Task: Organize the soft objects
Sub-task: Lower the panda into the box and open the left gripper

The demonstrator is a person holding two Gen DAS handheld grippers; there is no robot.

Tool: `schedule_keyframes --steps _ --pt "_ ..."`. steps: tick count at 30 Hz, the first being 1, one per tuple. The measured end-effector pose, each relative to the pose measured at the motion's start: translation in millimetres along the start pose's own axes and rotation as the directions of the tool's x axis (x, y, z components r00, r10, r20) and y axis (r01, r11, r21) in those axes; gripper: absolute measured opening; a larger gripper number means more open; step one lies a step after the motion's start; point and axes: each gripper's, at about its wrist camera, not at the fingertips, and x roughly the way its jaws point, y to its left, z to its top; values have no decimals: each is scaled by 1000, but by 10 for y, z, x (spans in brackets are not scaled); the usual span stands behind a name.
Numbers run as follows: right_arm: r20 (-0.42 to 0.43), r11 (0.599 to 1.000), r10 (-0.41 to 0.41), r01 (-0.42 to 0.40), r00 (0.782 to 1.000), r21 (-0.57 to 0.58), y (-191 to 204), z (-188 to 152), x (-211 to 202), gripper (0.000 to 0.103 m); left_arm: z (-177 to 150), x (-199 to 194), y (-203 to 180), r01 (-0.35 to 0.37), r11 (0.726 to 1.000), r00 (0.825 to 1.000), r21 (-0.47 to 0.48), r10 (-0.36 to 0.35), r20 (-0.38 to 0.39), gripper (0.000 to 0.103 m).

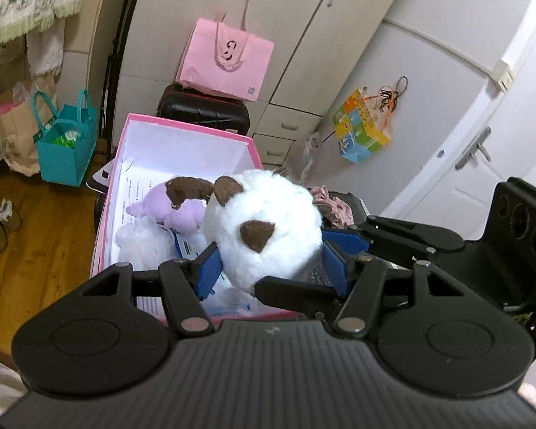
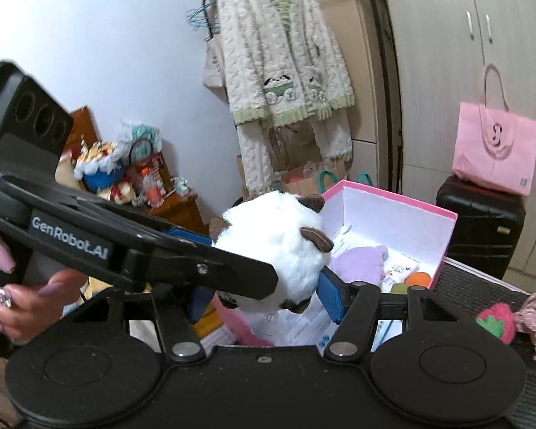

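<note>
Here, at frame centre, my left claw (image 1: pixel 271 268) is clamped on the white plush toy (image 1: pixel 268 236), held above the pink box (image 1: pixel 182 132); my right claw (image 2: pixel 264 296) also grips it. A purple toy (image 1: pixel 175 211) lies inside the box.

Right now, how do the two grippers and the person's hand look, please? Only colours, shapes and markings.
Both grippers, the left gripper and the right gripper, are matte black plastic with ribbed bodies, round discs, silver pivot pins and blue pads on the jaws. White "GenRobot.AI" lettering marks the left one's side. The left hand is bare, with long glossy pink nails bearing small gems. No cables show.
</note>
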Motion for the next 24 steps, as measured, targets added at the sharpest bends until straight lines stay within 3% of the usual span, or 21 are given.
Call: schedule_keyframes --steps 11,18,21,24 --pt "-121 994 54 -41 991 103 -409 -107 629 67 56 574 547 -6 997 994 -82 -3 -107 59" --pt "-194 994 68 -49 979 99 -475 -190 875 67 -20 729 658 -40 996 988 -78 27 -150 59" --pt "-216 997 50 -35 975 73 -465 -207 944 68 -58 734 661 -75 996 989 -57 66 -135 60" --pt "-237 999 29 -17 971 49 -463 -240 979 68 -74 670 586 -108 993 989 48 112 -92 61"
